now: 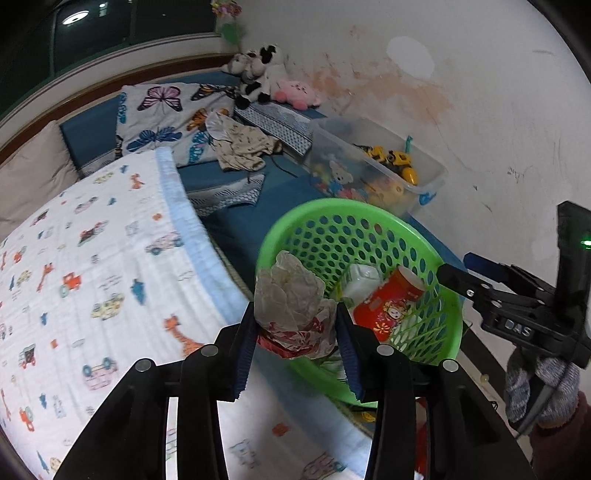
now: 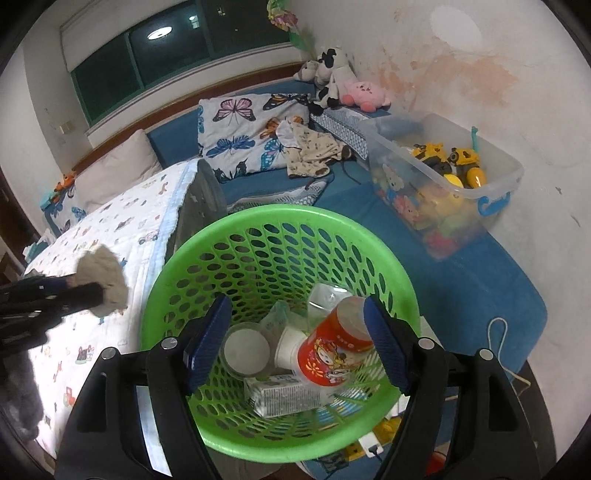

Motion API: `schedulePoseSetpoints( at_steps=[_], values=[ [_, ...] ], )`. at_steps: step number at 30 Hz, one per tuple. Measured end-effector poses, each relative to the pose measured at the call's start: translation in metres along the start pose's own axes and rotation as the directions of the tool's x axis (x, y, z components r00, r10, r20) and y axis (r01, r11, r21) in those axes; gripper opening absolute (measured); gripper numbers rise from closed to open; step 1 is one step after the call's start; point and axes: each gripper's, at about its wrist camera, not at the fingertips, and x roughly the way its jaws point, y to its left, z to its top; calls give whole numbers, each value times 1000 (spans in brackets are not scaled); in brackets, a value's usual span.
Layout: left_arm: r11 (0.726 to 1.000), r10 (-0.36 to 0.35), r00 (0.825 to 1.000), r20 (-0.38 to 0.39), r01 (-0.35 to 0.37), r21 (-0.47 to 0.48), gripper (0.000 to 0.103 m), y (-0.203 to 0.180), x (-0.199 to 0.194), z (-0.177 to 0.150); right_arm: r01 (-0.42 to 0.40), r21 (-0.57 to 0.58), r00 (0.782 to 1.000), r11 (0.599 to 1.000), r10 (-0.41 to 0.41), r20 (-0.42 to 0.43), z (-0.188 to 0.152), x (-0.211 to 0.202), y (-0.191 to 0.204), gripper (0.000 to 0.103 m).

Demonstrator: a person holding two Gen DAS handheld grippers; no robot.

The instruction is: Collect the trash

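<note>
left gripper [image 1: 295,325]: jaws clamped on crumpled wrapper [image 1: 291,295], held level | right gripper [image 2: 297,343]: jaws spread wide, nothing between them, tilted downward | right gloved hand [image 1: 543,391]: wrapped around handle

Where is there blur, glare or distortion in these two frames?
Left wrist view: strong fisheye bending, dark corners, slight smear on the blanket; crumpled wrapper sharp. Right wrist view: left gripper and its wad motion-blurred; ceiling lamp glares in the window; green basket crisp.

Right tongs' body [image 1: 517,326]: we are reading raised letters "DAS".
Carton in basket [image 2: 284,395]: we are seeing print too blurred to read.
</note>
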Motion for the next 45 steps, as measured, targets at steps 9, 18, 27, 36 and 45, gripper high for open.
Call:
schedulePoseSetpoints(
  at_steps=[9, 18, 27, 36, 45],
  values=[
    [999, -3, 1000, -26, 4, 38, 56, -22, 18, 2, -22, 14, 1000, 1000, 22, 2, -15, -7, -3, 78],
    [1000, -13, 1000, -2, 13, 26, 75, -22, 7, -1, -34, 19, 999, 999, 34, 8, -27, -14, 1, 79],
    [999, 41, 998, 40, -41, 4, 75, -5, -25, -22, -72, 11, 997, 997, 72, 23, -38, -30, 22, 80],
    [993, 118, 988, 102, -116, -21, 81, 21, -72, -51, -102, -57, 994, 993, 104, 42, -52, -45, 69, 82],
    [983, 170, 975, 141, -158, -94, 82, 52, -111, -77, -119, -115, 991, 986, 126, 54, -65, -58, 111, 84]
  ],
)
